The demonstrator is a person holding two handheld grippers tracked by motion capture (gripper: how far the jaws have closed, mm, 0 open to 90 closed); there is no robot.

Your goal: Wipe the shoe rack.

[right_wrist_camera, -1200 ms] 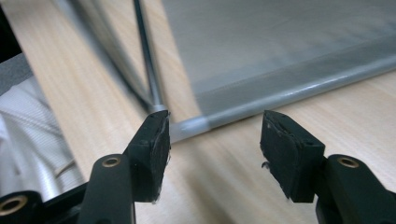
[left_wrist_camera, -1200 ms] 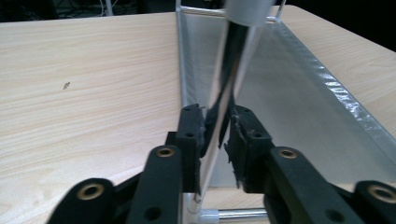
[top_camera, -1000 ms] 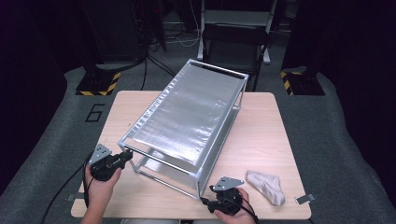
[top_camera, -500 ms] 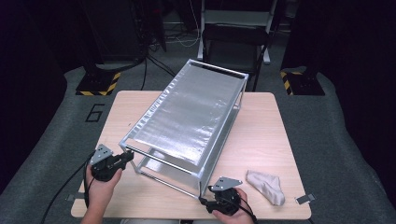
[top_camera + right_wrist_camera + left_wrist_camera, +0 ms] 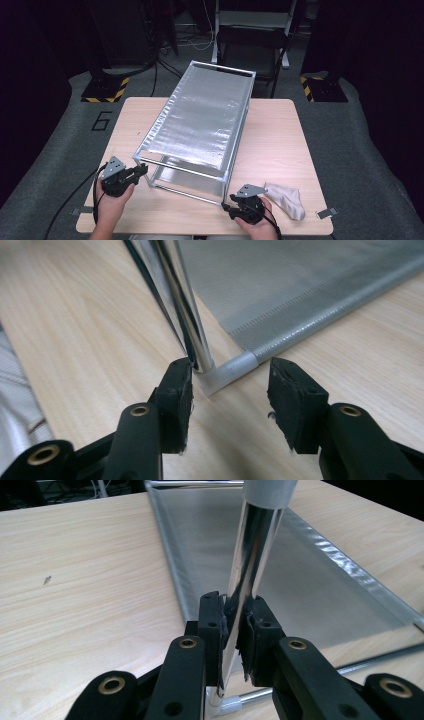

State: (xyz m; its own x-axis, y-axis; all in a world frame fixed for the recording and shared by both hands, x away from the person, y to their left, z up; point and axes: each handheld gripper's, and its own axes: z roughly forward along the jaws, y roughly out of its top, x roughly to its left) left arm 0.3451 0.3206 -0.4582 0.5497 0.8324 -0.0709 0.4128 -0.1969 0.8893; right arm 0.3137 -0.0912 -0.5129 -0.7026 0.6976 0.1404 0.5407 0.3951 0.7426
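The rack [image 5: 200, 127] stands mid-table, and the left gripper [image 5: 235, 630] is clamped on its near-left post [image 5: 252, 555]. At the rack's near-right foot, the right gripper [image 5: 230, 395] has just been closing; its jaws straddle the corner joint [image 5: 227, 372], one pad seemingly brushing it, nothing gripped. If they shut on that rounded joint rather than the post, they may slip, so the rack twists against the left hold.

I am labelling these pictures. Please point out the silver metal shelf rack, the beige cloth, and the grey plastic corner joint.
silver metal shelf rack [image 5: 202, 112]: high view, top shelf sheet.
beige cloth [image 5: 286, 199]: high view, its middle.
grey plastic corner joint [image 5: 231, 371]: right gripper view, its elbow.
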